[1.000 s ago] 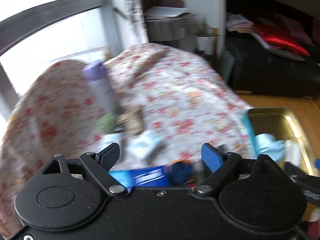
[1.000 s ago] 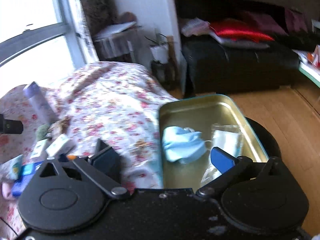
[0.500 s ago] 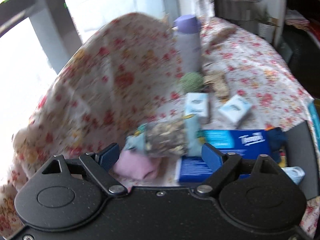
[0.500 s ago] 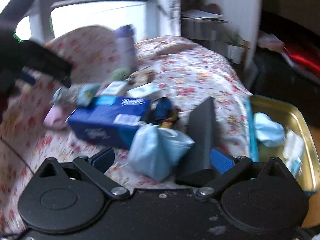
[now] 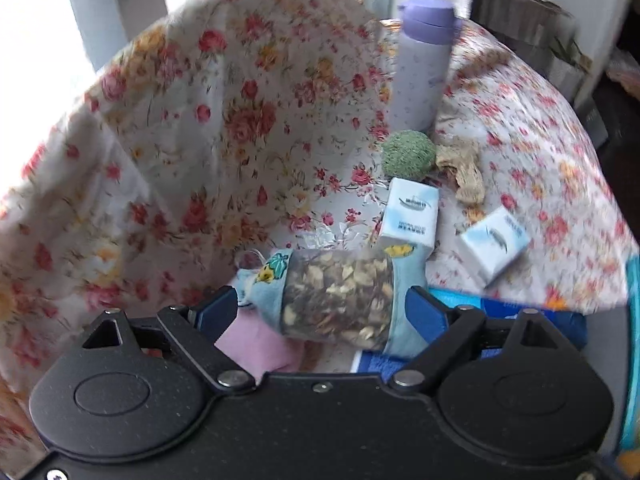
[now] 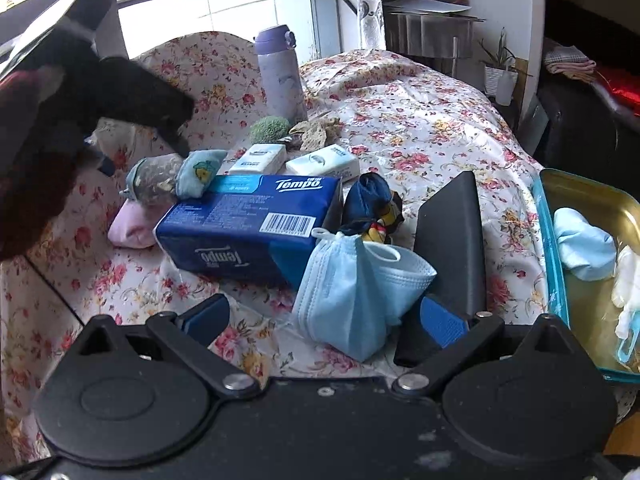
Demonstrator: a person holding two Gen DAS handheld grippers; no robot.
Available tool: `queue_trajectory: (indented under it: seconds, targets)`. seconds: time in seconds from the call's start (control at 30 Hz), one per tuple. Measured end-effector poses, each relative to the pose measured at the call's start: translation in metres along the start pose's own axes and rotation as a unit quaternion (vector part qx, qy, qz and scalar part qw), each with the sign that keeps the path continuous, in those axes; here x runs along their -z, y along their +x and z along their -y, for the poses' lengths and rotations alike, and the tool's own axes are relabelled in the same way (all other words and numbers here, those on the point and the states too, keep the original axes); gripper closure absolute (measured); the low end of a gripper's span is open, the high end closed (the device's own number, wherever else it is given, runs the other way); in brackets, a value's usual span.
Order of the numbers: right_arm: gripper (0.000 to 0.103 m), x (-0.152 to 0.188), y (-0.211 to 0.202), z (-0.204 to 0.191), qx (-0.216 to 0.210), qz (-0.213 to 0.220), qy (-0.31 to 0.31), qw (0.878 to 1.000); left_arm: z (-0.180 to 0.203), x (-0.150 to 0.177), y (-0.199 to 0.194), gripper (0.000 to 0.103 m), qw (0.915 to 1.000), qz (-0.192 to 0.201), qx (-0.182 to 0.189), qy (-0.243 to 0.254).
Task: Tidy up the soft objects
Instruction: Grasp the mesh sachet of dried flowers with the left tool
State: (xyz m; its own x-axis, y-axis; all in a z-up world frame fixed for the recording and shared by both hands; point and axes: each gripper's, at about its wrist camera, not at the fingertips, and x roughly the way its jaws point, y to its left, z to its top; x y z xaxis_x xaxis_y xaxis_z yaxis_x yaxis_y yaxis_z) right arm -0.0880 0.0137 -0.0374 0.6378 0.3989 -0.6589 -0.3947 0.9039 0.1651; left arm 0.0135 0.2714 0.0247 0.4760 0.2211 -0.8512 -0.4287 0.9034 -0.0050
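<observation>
Tissue packs: two small white ones [image 6: 259, 158] [image 6: 323, 163]
Blue box [image 6: 248, 224]: reads "Tempo"
Left tool [image 5: 322, 312]: apart
Right tool [image 6: 324, 320]: apart

Daylight pours in from the window [image 6: 224, 4] behind the table, blown out to near white in both views, and it leaves a soft sheen on the floral cloth [image 6: 420, 120] while the room at the far right sinks into deep shadow. The left wrist view is smeared with motion blur, strongest toward its edges where the cloth's flowers streak, though the purple bottle [image 5: 424, 64] and green ball [image 5: 408, 156] near the middle read fairly well. The right wrist view is sharp by comparison, with the usual fisheye bending of straight lines at the rim and a dark, blurred shape at its left border.
</observation>
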Motion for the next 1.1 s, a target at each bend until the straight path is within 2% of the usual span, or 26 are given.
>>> queue_trajectory:
  seconds: [0.27, 0.43, 0.5, 0.67, 0.8, 0.93, 1.0, 1.07, 1.1]
  targets:
    - [0.001, 0.0, 0.002, 0.005, -0.006, 0.001, 0.012, 1.0, -0.005, -0.016, 0.03, 0.015, 0.9936, -0.046, -0.006, -0.103]
    - [0.001, 0.001, 0.003, 0.008, -0.007, 0.0, 0.023, 1.0, -0.007, -0.028, 0.04, 0.015, 0.9883, -0.046, -0.007, -0.145]
    - [0.001, 0.001, 0.004, 0.008, -0.007, -0.001, 0.022, 1.0, -0.006, -0.033, 0.042, 0.015, 0.9874, -0.045, -0.003, -0.151]
    - [0.001, 0.001, 0.004, 0.007, -0.009, 0.0, 0.02, 1.0, -0.003, -0.036, 0.052, 0.028, 0.9887, -0.057, 0.013, -0.138]
    - [0.001, 0.001, 0.004, 0.008, -0.01, 0.0, 0.023, 1.0, 0.0, -0.035, 0.055, 0.029, 0.9919, -0.051, 0.008, -0.116]
    - [0.001, 0.001, 0.004, 0.008, -0.007, -0.002, 0.023, 1.0, 0.001, -0.039, 0.058, 0.056, 0.9935, -0.045, 0.011, -0.104]
    - [0.001, 0.001, 0.004, 0.008, -0.006, -0.001, 0.023, 1.0, 0.0, -0.042, 0.059, 0.06, 0.9938, -0.045, 0.024, -0.099]
    - [0.001, 0.001, 0.004, 0.009, -0.006, 0.0, 0.023, 1.0, -0.002, -0.043, 0.059, 0.072, 0.9941, -0.042, 0.033, -0.095]
    - [0.001, 0.001, 0.004, 0.009, -0.005, -0.001, 0.024, 1.0, -0.002, -0.044, 0.057, 0.072, 0.9949, -0.037, 0.033, -0.087]
